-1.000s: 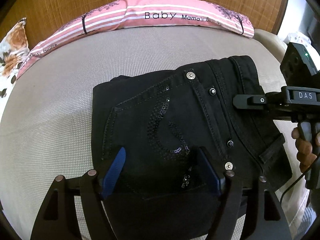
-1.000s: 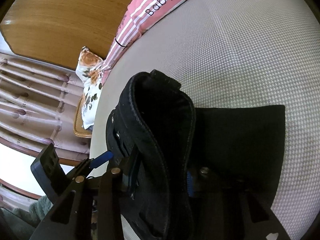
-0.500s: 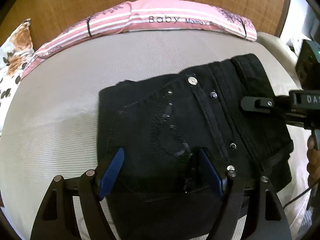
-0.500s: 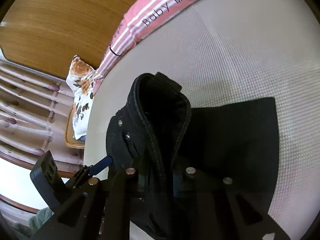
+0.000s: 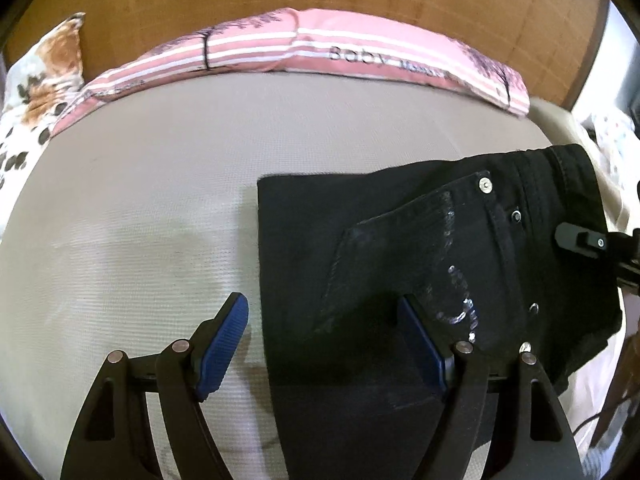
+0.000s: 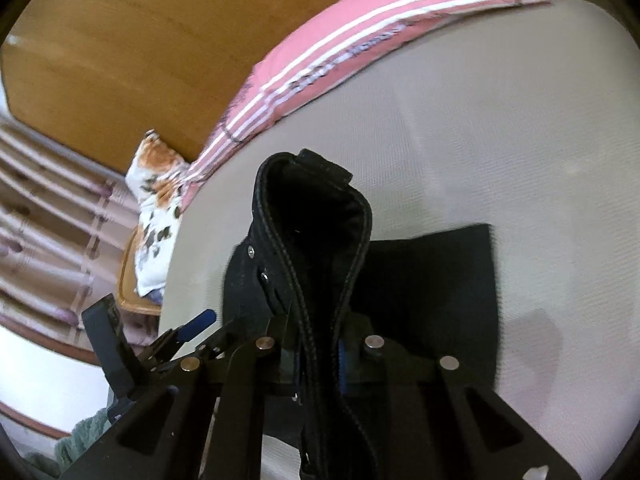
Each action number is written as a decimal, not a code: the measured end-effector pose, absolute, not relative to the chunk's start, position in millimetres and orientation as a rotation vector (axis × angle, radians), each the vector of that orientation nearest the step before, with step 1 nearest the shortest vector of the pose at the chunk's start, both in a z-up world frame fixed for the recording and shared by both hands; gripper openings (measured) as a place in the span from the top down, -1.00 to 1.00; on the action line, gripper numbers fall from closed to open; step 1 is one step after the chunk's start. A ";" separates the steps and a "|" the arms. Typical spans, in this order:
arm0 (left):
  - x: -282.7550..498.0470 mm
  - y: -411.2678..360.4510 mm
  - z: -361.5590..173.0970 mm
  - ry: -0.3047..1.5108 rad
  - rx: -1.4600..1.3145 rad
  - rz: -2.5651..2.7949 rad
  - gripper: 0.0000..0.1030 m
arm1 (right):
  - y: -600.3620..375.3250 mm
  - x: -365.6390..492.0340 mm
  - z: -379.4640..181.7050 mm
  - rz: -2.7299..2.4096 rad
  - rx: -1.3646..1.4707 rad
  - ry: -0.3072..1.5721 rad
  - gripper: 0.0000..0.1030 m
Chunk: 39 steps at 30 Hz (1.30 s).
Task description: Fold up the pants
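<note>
- The right gripper (image 6: 320,356) is clamped on the waistband of the black pants (image 5: 420,240), which rise directly ahead of its fingers.
- The left gripper (image 5: 324,344) gapes wide, holding nothing; the pants' folded edge lies between its fingers.
- To finish well, lower the waistband squarely and release only once it is flat.
- Count: one pair of pants, two grippers, one pink pillow (image 5: 320,46) far ahead.
</note>
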State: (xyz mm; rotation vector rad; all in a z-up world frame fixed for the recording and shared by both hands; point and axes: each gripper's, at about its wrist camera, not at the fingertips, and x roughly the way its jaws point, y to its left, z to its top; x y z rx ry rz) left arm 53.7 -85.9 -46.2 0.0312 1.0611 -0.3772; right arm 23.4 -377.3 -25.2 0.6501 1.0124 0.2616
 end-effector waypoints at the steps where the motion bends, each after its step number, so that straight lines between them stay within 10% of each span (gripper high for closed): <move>1: 53.0 -88.6 -48.0 1.065 0.040 -0.382 -0.50 | -382.5 21.1 -27.7 0.243 0.664 1.016 0.77; 5: 49.7 -98.1 -57.0 1.080 0.075 -0.412 -0.50 | -402.3 11.6 -41.7 0.200 0.699 1.028 0.77; 9: 46.1 -103.3 -68.7 1.100 0.123 -0.431 -0.51 | -409.8 12.9 -66.0 0.115 0.657 1.115 0.23; 27: 28.0 -96.5 -71.3 1.137 0.124 -0.477 -0.58 | -420.6 -46.0 -59.4 0.121 0.670 1.144 0.22; 31: 25.3 -93.3 -69.3 1.139 0.128 -0.481 -0.58 | -422.4 -51.0 -59.1 0.113 0.702 1.114 0.78; 39: 19.3 -91.1 -70.7 1.150 0.163 -0.515 -0.58 | -421.2 -70.9 -43.4 0.124 0.696 1.071 0.81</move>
